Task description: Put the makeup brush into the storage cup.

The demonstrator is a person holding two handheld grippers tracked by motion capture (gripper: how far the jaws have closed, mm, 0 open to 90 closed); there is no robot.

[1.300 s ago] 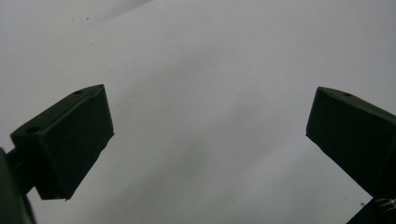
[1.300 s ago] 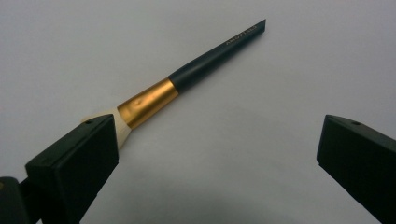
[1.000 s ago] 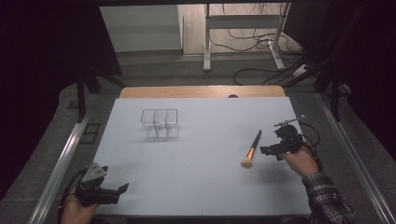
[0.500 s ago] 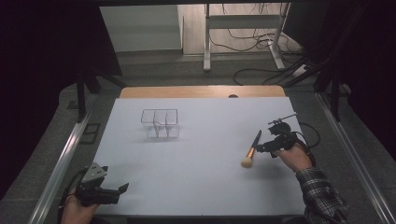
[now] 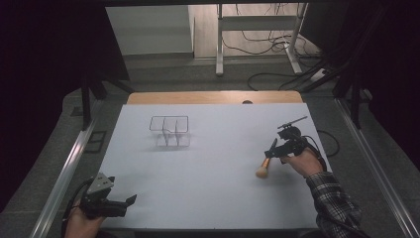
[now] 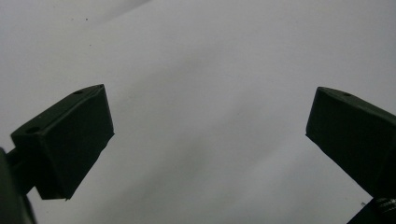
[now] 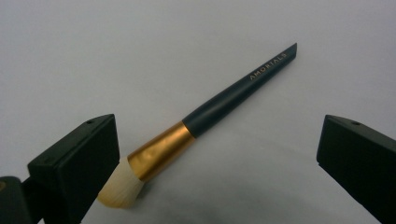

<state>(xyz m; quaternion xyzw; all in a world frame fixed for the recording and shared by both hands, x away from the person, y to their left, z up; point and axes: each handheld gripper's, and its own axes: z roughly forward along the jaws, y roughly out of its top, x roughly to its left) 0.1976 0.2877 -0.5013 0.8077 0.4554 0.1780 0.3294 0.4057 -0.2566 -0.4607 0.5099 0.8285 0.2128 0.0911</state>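
Note:
A makeup brush (image 5: pixel 265 161) with a dark handle, gold ferrule and pale bristles lies flat on the white table (image 5: pixel 213 168) at the right. My right gripper (image 5: pixel 276 150) hovers right at its handle, open. In the right gripper view the brush (image 7: pixel 205 116) lies slantwise between the wide-apart jaws of that gripper (image 7: pixel 219 137), its bristles close to the left jaw and untouched by either. My left gripper (image 5: pixel 125 203) rests near the front left edge, open; in its own view the left gripper (image 6: pixel 210 121) frames bare table.
A clear wire-edged organizer (image 5: pixel 170 131) with divided compartments stands at the back left of the white surface. A wooden strip (image 5: pixel 213 97) runs along the far edge. Metal rails flank both sides of the table.
My right gripper has moved left and closer to the brush, now straddling it. The brush and the left gripper have stayed where they were.

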